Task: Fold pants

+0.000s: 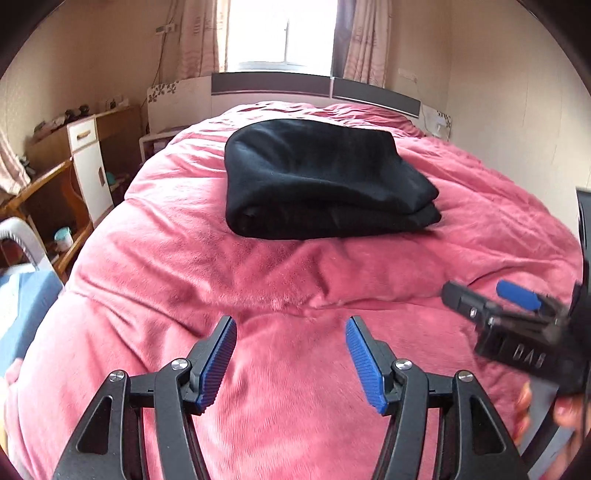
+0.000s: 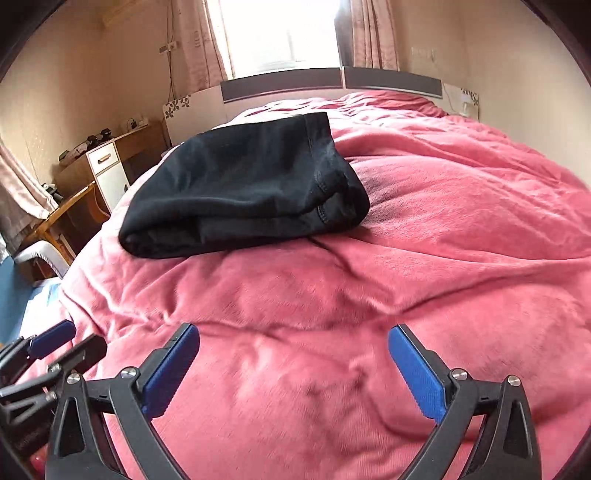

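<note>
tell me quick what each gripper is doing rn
left gripper: open, holding nothing.
right gripper: open wide, holding nothing; black pants lie folded ahead.

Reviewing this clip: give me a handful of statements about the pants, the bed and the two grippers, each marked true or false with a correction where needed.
1. The black pants lie folded in a compact bundle on the pink blanket. True.
2. The left gripper is clamped on the pants. False: it is open, with nothing between its pads.
3. The right gripper is open and empty. True.
4. The pants hang over the headboard. False: they rest on the blanket, short of it.
5. A window is behind the bed. True.
</note>
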Demonstrator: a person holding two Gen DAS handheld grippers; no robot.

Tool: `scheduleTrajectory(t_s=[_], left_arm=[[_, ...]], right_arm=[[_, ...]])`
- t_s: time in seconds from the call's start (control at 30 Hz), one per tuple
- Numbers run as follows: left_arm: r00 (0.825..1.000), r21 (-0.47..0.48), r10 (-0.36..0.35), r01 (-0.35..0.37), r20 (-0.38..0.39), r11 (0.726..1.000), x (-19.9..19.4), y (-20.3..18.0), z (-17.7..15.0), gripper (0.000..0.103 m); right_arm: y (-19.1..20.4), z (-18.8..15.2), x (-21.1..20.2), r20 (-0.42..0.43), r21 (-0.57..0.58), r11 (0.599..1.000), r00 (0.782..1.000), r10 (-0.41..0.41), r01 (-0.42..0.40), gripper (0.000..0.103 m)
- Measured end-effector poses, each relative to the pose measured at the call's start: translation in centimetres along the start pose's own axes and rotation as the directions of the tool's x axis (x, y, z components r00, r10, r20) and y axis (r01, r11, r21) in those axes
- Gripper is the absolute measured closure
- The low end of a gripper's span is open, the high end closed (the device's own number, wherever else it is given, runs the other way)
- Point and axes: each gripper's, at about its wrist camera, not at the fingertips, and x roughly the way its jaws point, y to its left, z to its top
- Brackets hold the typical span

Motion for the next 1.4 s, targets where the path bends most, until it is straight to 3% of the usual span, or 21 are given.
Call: scheduleTrajectory(t_s=[0.17, 0.57, 1.4], left_arm=[[1.0, -0.048, 0.015, -0.014, 0.02, 0.999, -2.0, 0.4, -1.1, 0.04], [0.992, -0.047, 0.122, -0.12, 0.03, 0.992, -3.2, -0.1, -1.9, 0.04], [0.989, -0.03, 0.143, -0.142, 0.033, 0.989, -3.2, -0.4, -2.4, 0.04]], right_arm=[[0.8, -1.3, -2.4, 0.018, -0.007, 1.0, 1.0, -0.01, 0.01, 0.0], [1.3, -1.8, -4.5, 0.08, -0.015, 1.0, 0.997, -0.023, 0.025, 0.0], [1.2, -2.5, -3.7, 0.05, -0.011, 1.0, 0.999, -0.011, 0.011, 0.0]])
